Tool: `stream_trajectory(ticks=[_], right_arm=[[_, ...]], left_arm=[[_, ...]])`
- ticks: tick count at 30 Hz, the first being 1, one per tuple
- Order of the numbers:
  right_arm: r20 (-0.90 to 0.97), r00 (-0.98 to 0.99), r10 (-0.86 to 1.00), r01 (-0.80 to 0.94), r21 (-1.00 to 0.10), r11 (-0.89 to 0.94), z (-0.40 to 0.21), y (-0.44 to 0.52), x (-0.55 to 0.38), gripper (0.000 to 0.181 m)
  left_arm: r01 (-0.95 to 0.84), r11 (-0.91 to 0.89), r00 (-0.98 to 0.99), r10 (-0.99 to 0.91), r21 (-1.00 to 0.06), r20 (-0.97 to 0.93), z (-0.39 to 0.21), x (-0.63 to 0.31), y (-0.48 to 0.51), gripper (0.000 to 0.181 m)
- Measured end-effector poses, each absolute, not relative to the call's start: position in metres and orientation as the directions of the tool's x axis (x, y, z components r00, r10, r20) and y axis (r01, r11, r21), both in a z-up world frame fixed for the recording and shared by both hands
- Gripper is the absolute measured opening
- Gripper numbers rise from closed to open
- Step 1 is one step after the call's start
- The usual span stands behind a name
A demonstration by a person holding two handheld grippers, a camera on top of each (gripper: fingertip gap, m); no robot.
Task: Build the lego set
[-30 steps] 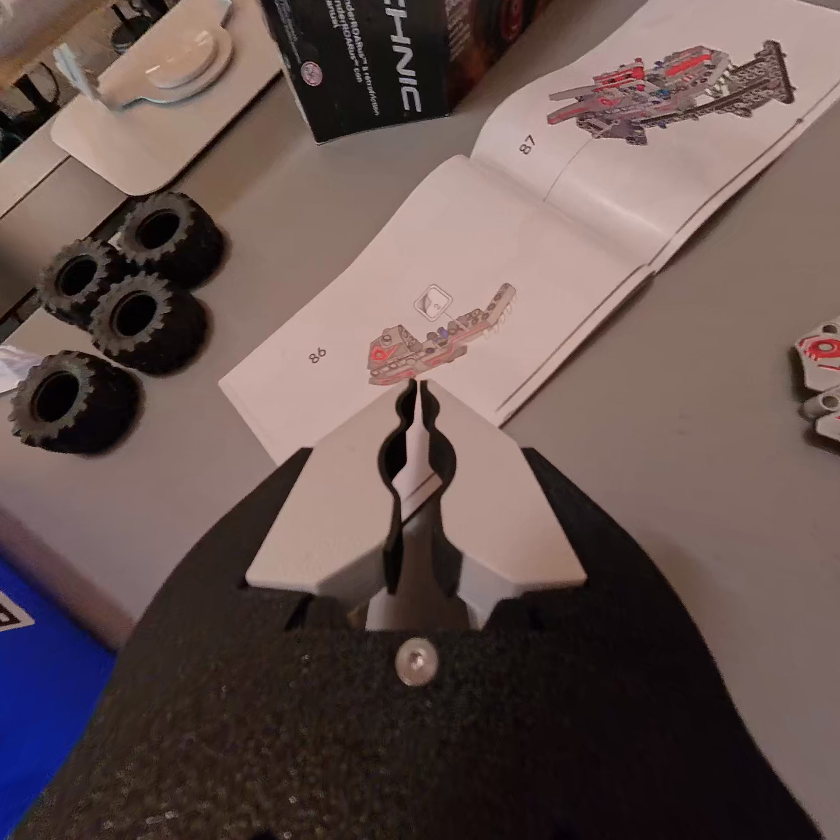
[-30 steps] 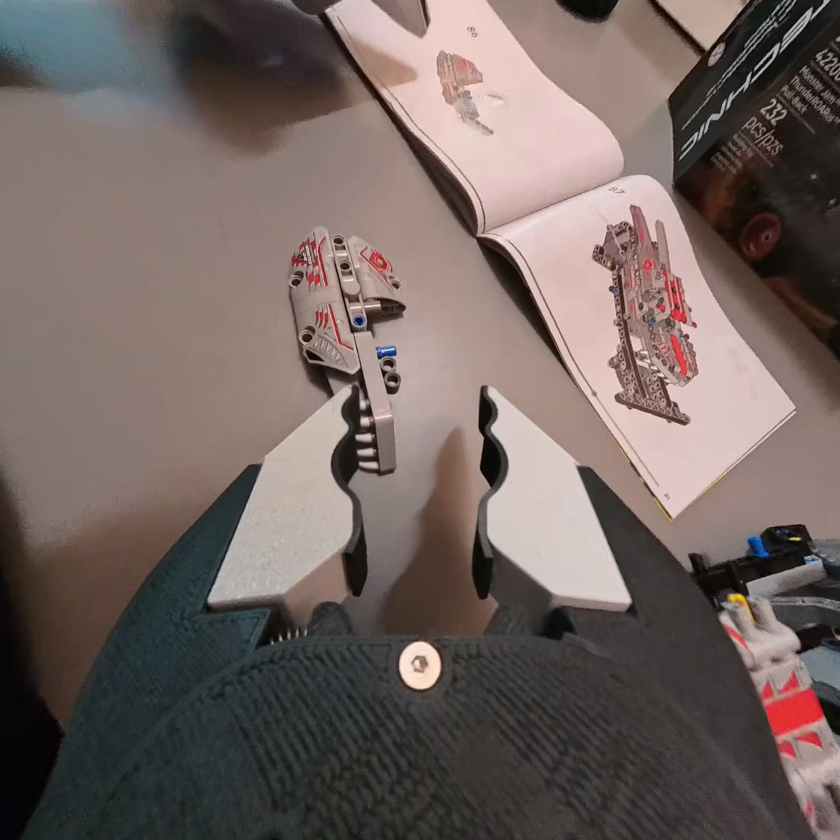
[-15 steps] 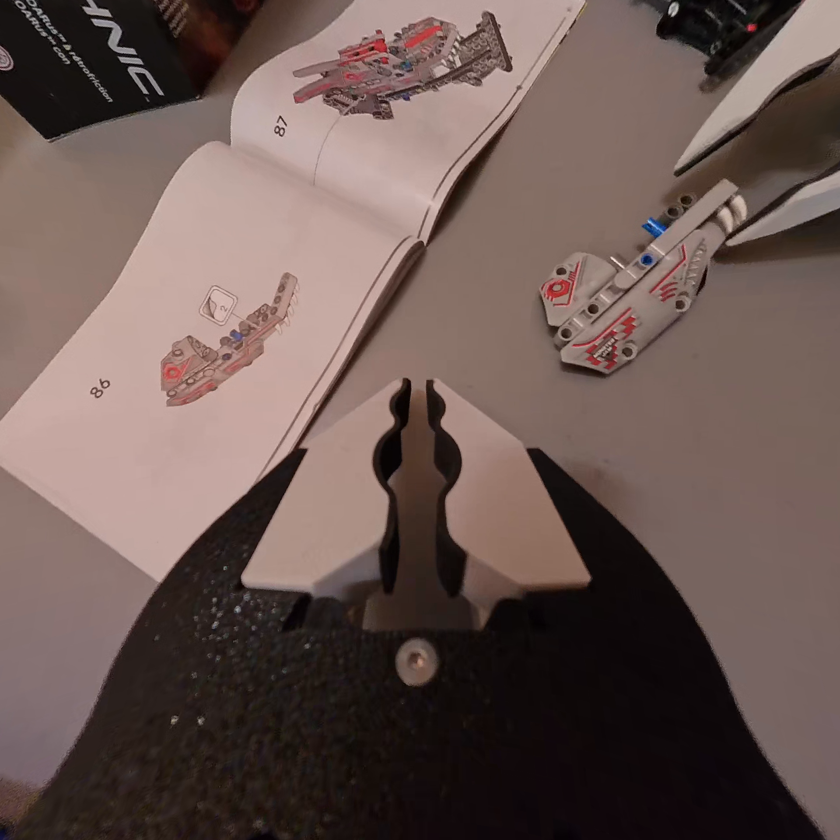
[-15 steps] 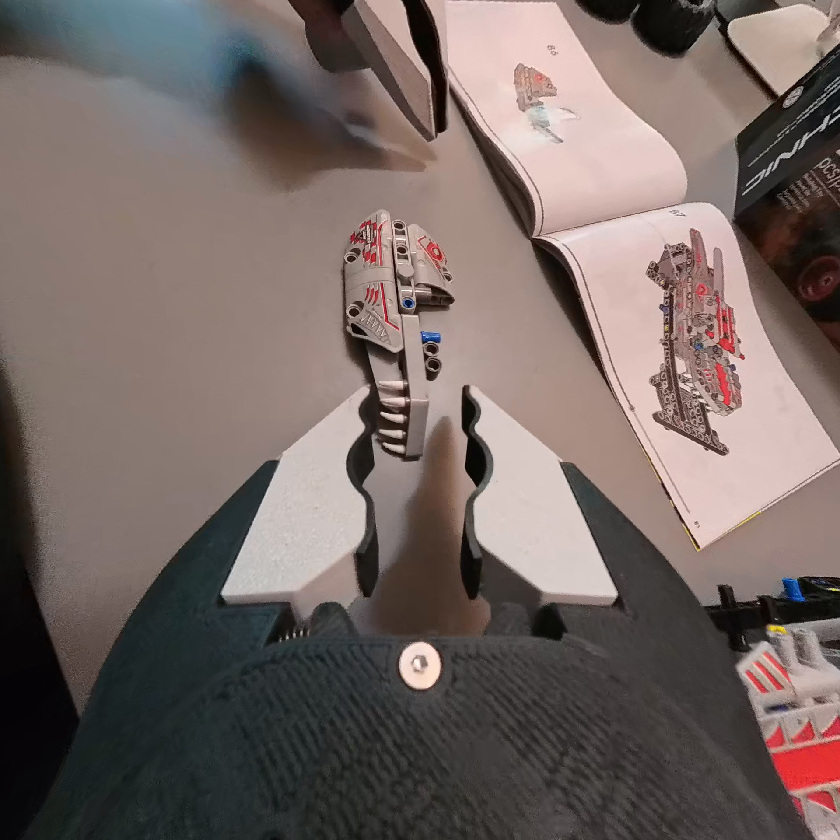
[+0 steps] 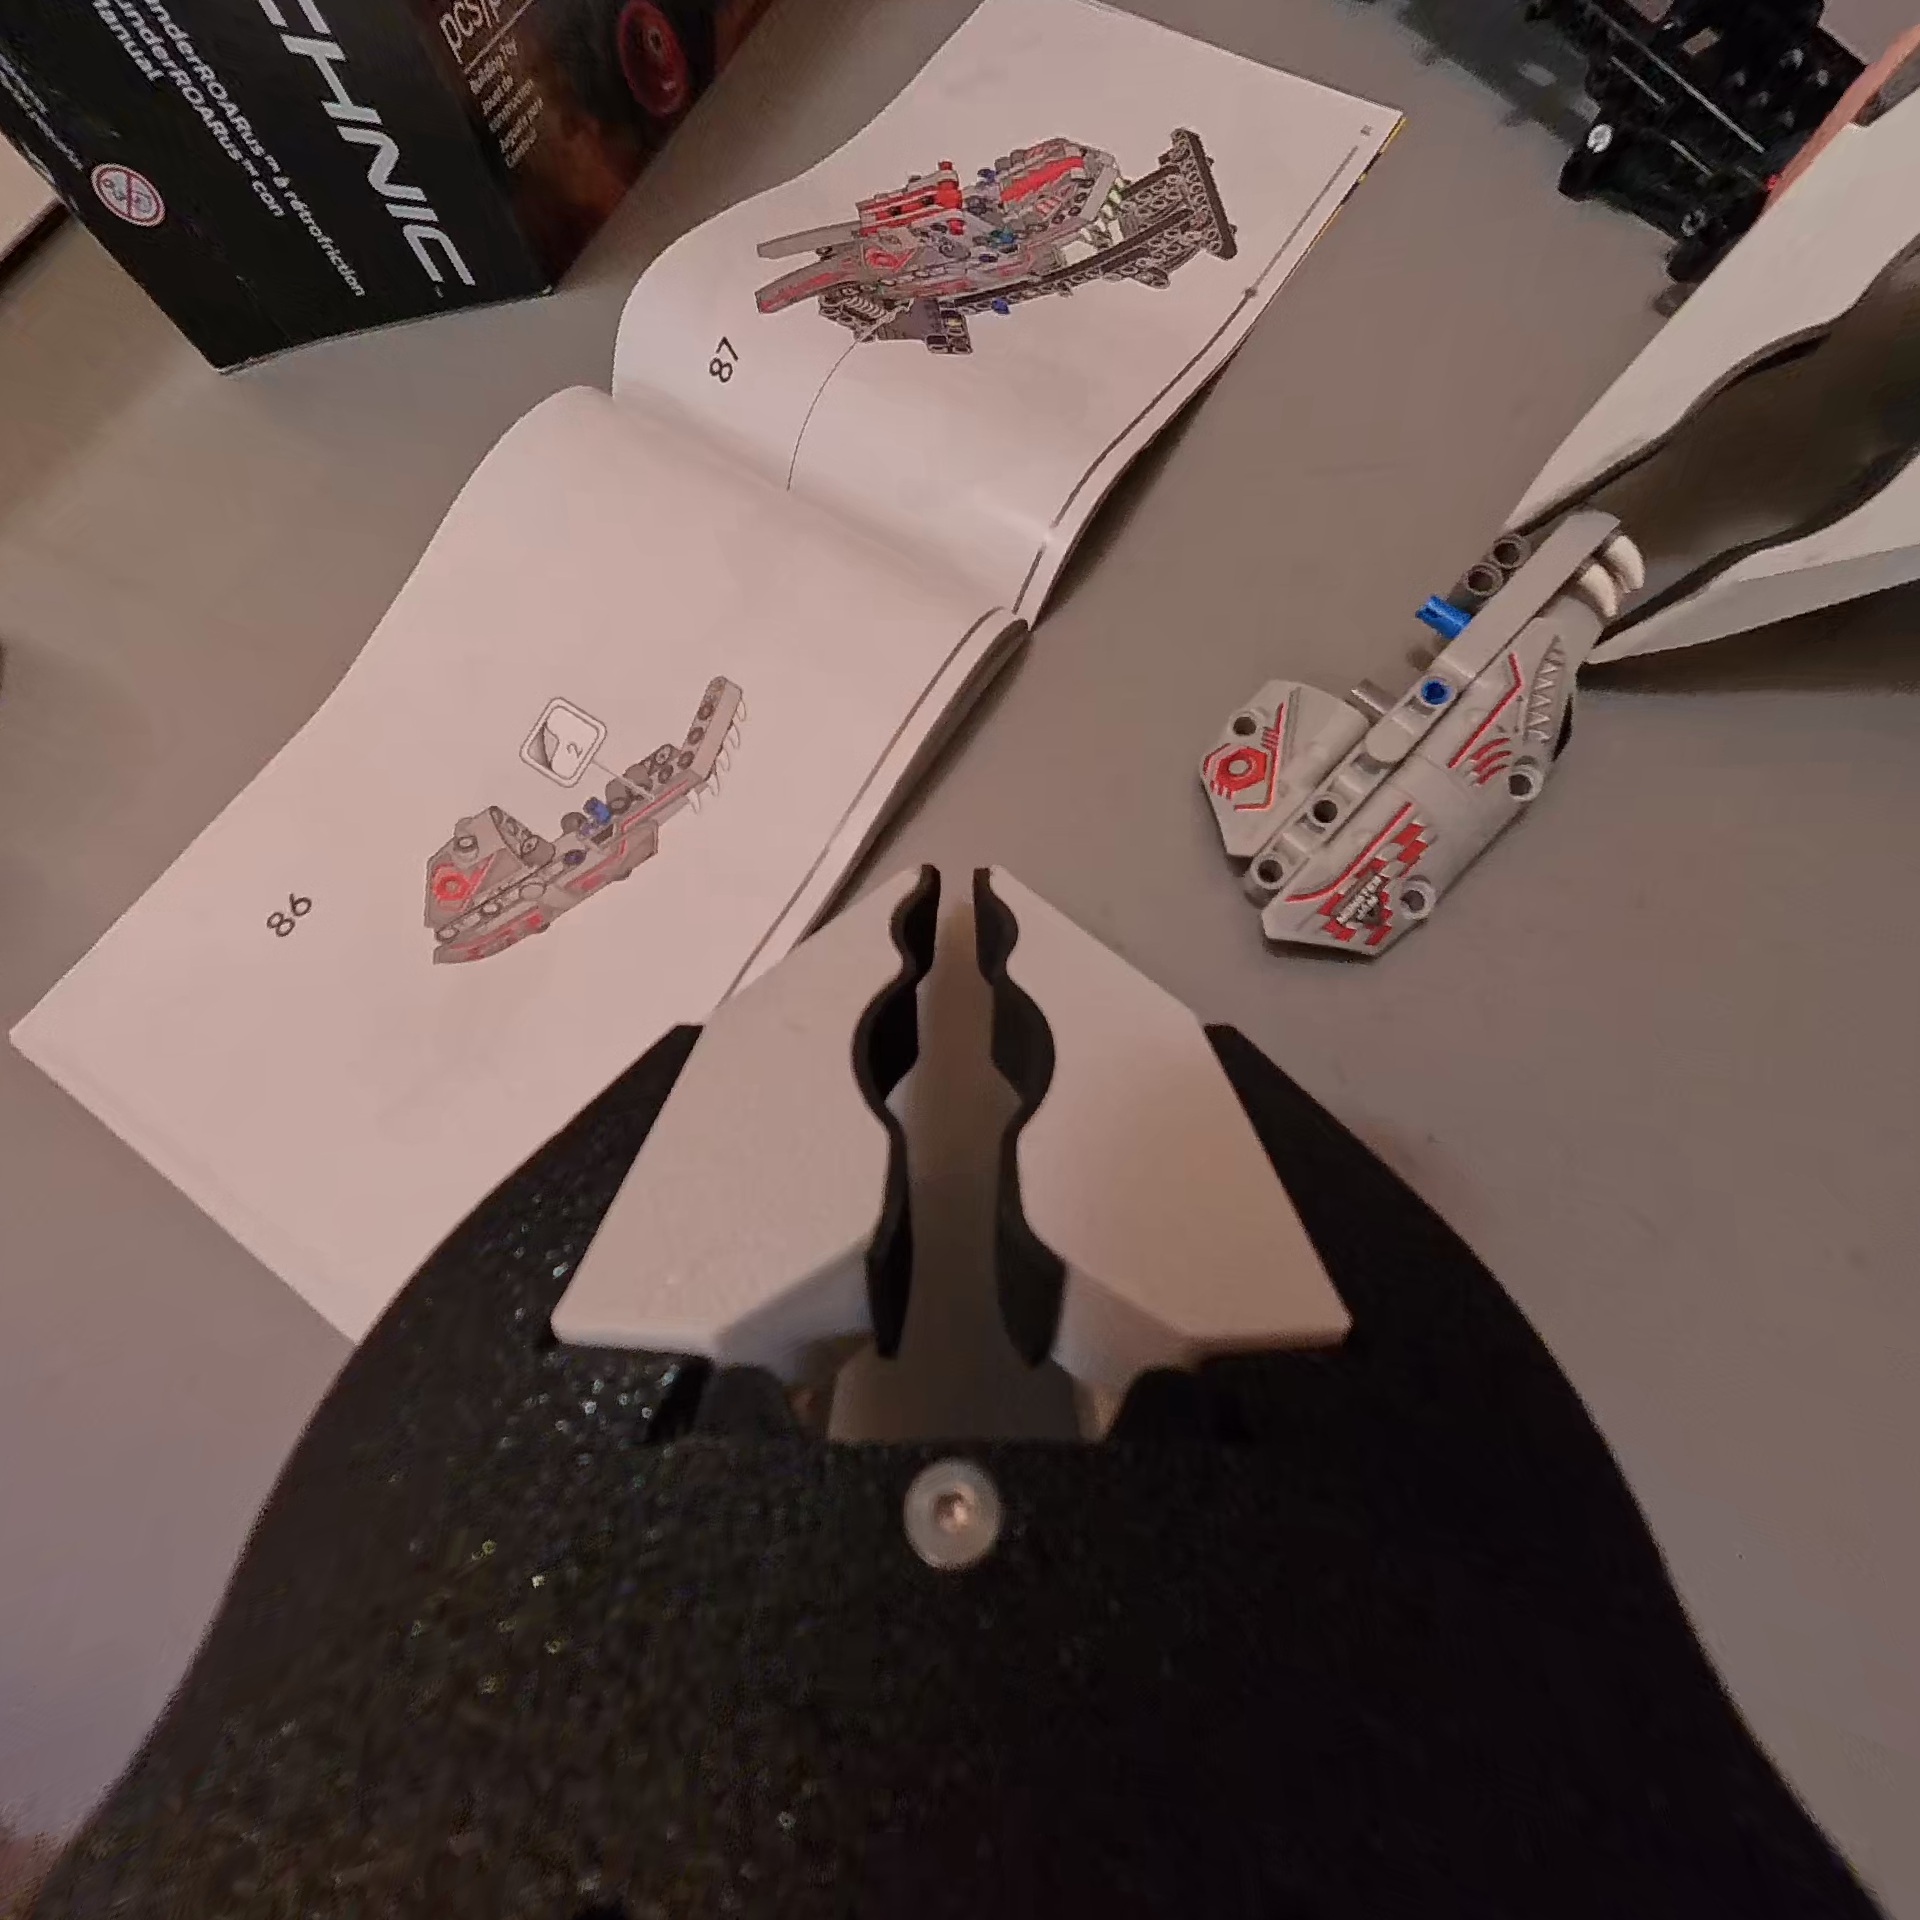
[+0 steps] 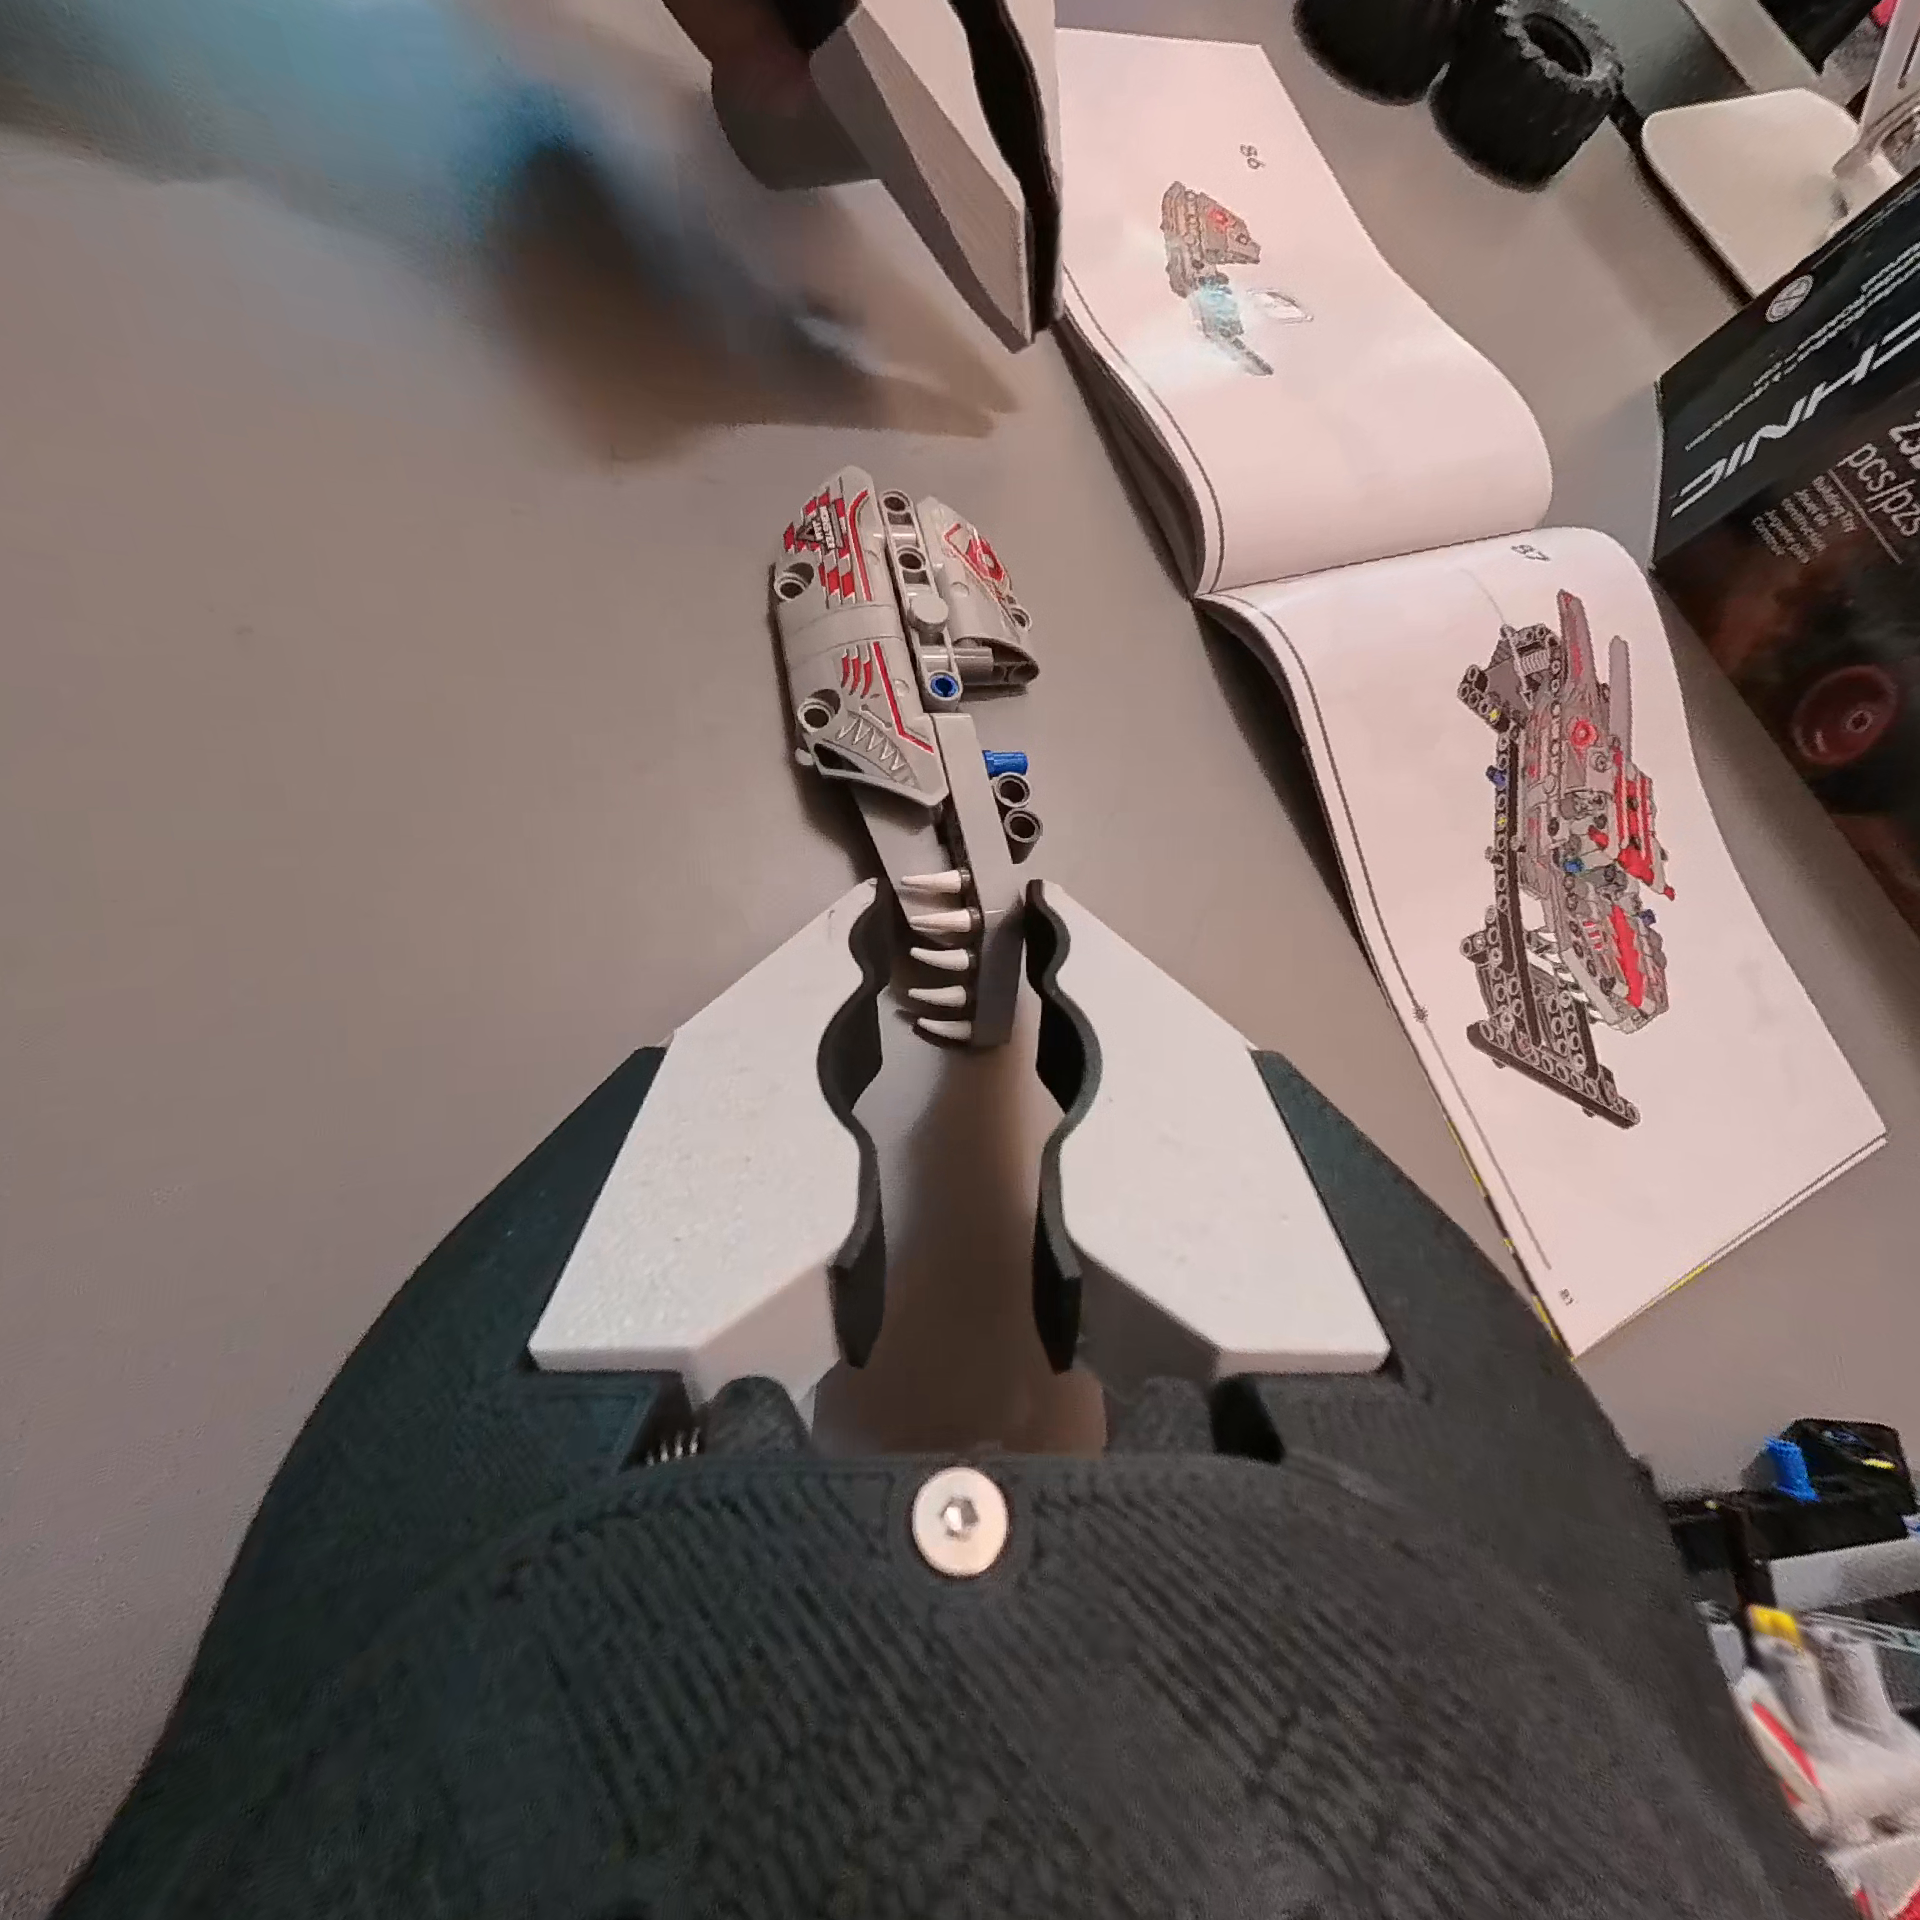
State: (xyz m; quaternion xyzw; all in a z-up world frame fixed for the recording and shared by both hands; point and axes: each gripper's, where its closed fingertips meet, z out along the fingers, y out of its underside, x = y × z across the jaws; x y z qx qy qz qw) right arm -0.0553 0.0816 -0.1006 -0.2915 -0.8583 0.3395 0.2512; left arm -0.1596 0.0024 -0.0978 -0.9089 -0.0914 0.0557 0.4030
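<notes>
A grey lego jaw assembly (image 5: 1371,810) with red markings, blue pins and white teeth lies on the grey table; it also shows in the right wrist view (image 6: 883,644). My right gripper (image 6: 956,904) is closed around its toothed beam end, one finger on each side, and it enters the left wrist view from the upper right (image 5: 1621,582). My left gripper (image 5: 956,883) is shut and empty, low over the table between the open instruction booklet (image 5: 727,623) and the assembly. It shows at the top of the right wrist view (image 6: 1023,312).
A black set box (image 5: 312,156) stands behind the booklet (image 6: 1351,468). Black tyres (image 6: 1517,83) and a white stand base (image 6: 1756,177) lie far off. A black chassis build (image 5: 1704,114) and a part-built model (image 6: 1818,1662) lie beside my right gripper. Some 15 cm of space lies between my two pairs of fingers.
My right gripper moved forward and closed its fingers onto the toothed beam. My left gripper swung right, away from the tyres and over the booklet's edge, towards the assembly.
</notes>
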Motion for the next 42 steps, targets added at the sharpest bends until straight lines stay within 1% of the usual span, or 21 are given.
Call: stream_trajectory(ticks=[1,4,11,17,20,24,27,29,31,32,34,36,38,39,40,42], right_arm=[[0.235,-0.702,0.672,0.331,-0.728,0.6,-0.1,0.081,-0.056,0.024],[0.236,-0.696,0.678,0.33,-0.734,0.594,-0.096,0.081,-0.055,0.036],[0.242,-0.654,0.717,0.295,-0.791,0.536,-0.071,0.083,-0.056,0.037],[0.283,-0.587,0.759,0.234,-0.837,0.494,-0.06,0.084,-0.064,0.032],[0.295,-0.571,0.766,0.221,-0.843,0.49,-0.059,0.08,-0.067,0.032],[0.271,-0.545,0.794,0.189,-0.882,0.432,-0.051,0.08,-0.074,0.037],[0.245,-0.52,0.818,0.151,-0.916,0.371,-0.04,0.083,-0.082,0.043],[0.243,-0.51,0.825,0.138,-0.924,0.357,-0.036,0.086,-0.087,0.042],[0.265,-0.504,0.822,0.137,-0.915,0.379,-0.034,0.089,-0.091,0.042],[0.278,-0.508,0.815,0.131,-0.91,0.392,-0.033,0.088,-0.092,0.042],[0.289,-0.515,0.807,0.114,-0.91,0.399,-0.026,0.086,-0.09,0.041],[0.281,-0.522,0.805,0.099,-0.918,0.384,-0.018,0.082,-0.088,0.04],[0.255,-0.518,0.816,0.098,-0.931,0.353,-0.008,0.081,-0.088,0.039],[0.242,-0.517,0.821,0.099,-0.936,0.338,-0.003,0.081,-0.089,0.039],[0.234,-0.512,0.827,0.099,-0.94,0.328,0.002,0.082,-0.089,0.039],[0.248,-0.489,0.836,0.092,-0.939,0.333,0.012,0.086,-0.087,0.039]], left_arm=[[0.12,-0.658,0.978,0.209,-0.744,-0.027,-0.098,-0.16,0.003,0.004],[0.12,-0.659,0.977,0.21,-0.743,-0.029,-0.1,-0.162,0.003,0.003],[0.139,-0.61,0.972,0.234,-0.78,-0.01,-0.095,-0.172,0.003,0.003],[0.198,-0.459,0.958,0.279,-0.866,0.071,-0.075,-0.187,0.006,0.005],[0.204,-0.351,0.939,0.333,-0.914,0.082,-0.061,-0.204,0.003,0.019],[0.189,-0.144,0.909,0.4,-0.971,0.117,-0.033,-0.227,-0.005,0.054],[0.181,0.026,0.881,0.441,-0.983,0.173,-0.011,-0.244,-0.016,0.073],[0.178,0.075,0.869,0.457,-0.981,0.193,-0.006,-0.25,-0.02,0.08],[0.161,0.048,0.864,0.476,-0.986,0.164,-0.009,-0.252,-0.021,0.08],[0.136,0.003,0.867,0.484,-0.991,0.12,-0.012,-0.251,-0.018,0.075],[0.039,-0.114,0.879,0.477,-0.993,-0.02,-0.012,-0.249,-0.005,0.065],[-0.1,-0.252,0.911,0.366,-0.962,-0.191,0.001,-0.243,0.028,0.05],[-0.231,-0.394,0.917,0.217,-0.89,-0.335,0.021,-0.244,0.071,0.053],[-0.274,-0.466,0.907,0.167,-0.841,-0.387,0.029,-0.25,0.094,0.059],[-0.307,-0.51,0.897,0.128,-0.804,-0.423,0.038,-0.258,0.118,0.065],[-0.364,-0.514,0.886,0.067,-0.777,-0.459,0.05,-0.268,0.17,0.067]])
